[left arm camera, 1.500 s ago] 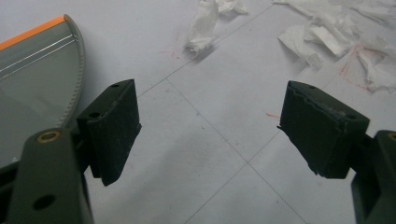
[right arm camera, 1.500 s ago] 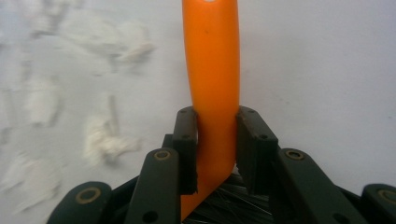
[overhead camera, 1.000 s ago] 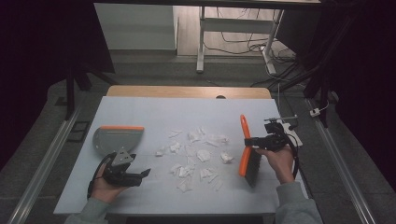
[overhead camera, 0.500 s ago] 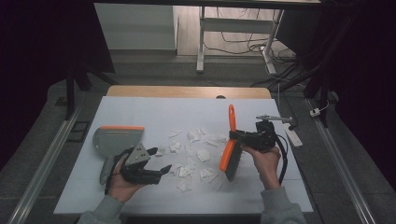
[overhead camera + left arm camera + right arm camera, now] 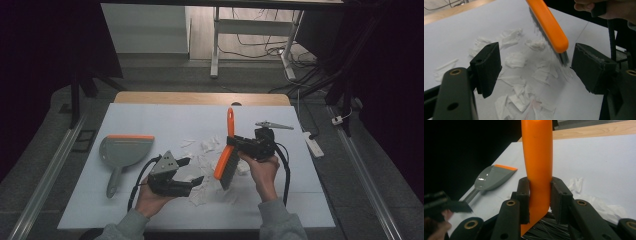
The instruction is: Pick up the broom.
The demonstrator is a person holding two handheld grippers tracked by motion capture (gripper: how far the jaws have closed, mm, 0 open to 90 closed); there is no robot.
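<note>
High view: right gripper (image 5: 235, 145) clenched on the brush (image 5: 226, 154), bristles down among paper scraps (image 5: 205, 146) at table (image 5: 150, 117) centre; left gripper (image 5: 192, 172) at eight o'clock of the brush, spread and holding nothing; dustpan (image 5: 124, 150) at nine o'clock. Left gripper view: released, scraps (image 5: 524, 82) beneath, brush (image 5: 549, 25) at one o'clock. Right gripper view: clamped around the brush (image 5: 537, 165); dustpan (image 5: 491, 178) at nine o'clock.

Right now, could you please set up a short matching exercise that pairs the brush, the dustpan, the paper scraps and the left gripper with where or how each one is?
Things:
1. brush
2. dustpan
3. paper scraps
4. left gripper

States:
A. jaws open, holding nothing
B. lying at the table's left, untouched
C. clamped in the right gripper
D. scattered mid-table

Pairs: 1-C, 2-B, 3-D, 4-A
</note>
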